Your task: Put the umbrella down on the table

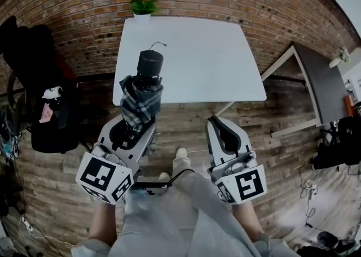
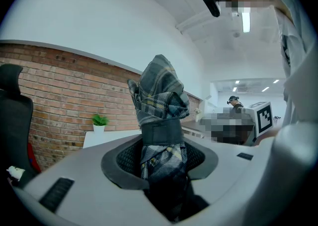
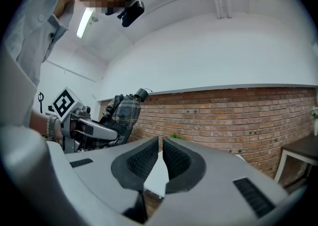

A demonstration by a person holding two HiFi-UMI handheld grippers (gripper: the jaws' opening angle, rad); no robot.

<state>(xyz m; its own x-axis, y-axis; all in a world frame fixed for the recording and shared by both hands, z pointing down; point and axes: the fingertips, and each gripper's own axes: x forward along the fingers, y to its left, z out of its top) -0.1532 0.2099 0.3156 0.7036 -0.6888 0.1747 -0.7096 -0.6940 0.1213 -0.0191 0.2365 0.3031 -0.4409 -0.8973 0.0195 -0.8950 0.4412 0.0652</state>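
A folded grey plaid umbrella with a black handle on top stands upright in my left gripper, which is shut on its strapped lower part. In the left gripper view the umbrella rises between the pads of that gripper. It is held in the air at the near edge of the white table, not resting on it. My right gripper hangs to the right, its jaws together with nothing between them. The right gripper view shows the umbrella off to its left.
A small potted plant stands at the table's far edge against the brick wall. A black chair with bags is at the left. A dark side table stands at the right. The floor is wooden planks.
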